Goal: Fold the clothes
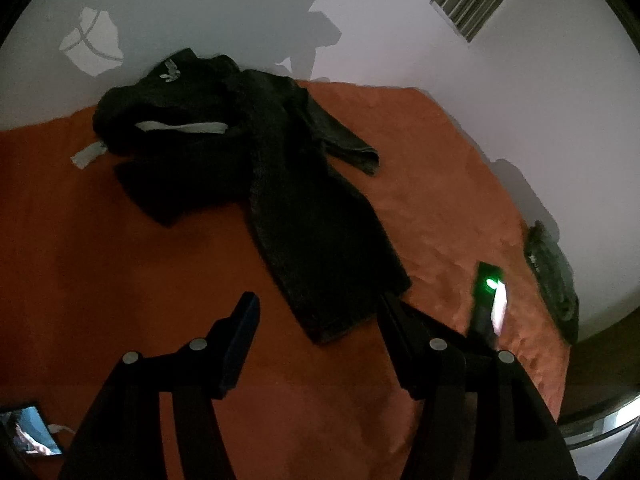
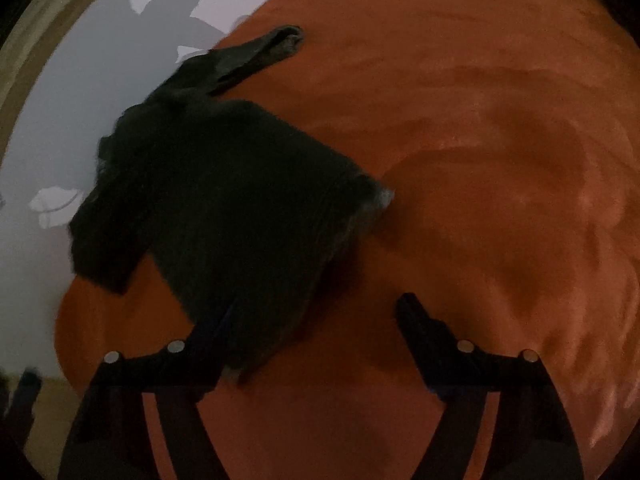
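Broadly, an orange-red fleecy blanket (image 1: 420, 168) covers the bed and fills most of both views, its nap brushed into swirls in the right wrist view (image 2: 500, 140); a pale wall (image 1: 240, 8) rises behind it.

Next in size is the pair of dark, near-black denim trousers (image 1: 320, 240), lying spread on the blanket. One leg runs down toward the left hand-held gripper (image 1: 316, 312), its hem just ahead of the open jaws; the other leg angles off toward the far right side of the bed. In the blurred right wrist view the same dark cloth (image 2: 224, 208) lies ahead and to the left.

A crumpled black garment with a white logo and white bands (image 1: 176, 120) sits against the trousers' upper end, near the wall.

The left hand-held gripper stands moderately wide with nothing between its fingers, hanging above bare blanket. The right hand-held gripper (image 2: 316, 320) is also fairly wide; its left finger (image 2: 212, 332) overlaps the trousers' edge in the picture, but whether it touches the cloth cannot be told, and nothing is clamped.

A dark folded garment (image 1: 554, 280) lies at the bed's right edge. Near it, a dark device with a green light (image 1: 488, 300) shows. A small lit phone screen (image 1: 32, 432) sits at the lower left.
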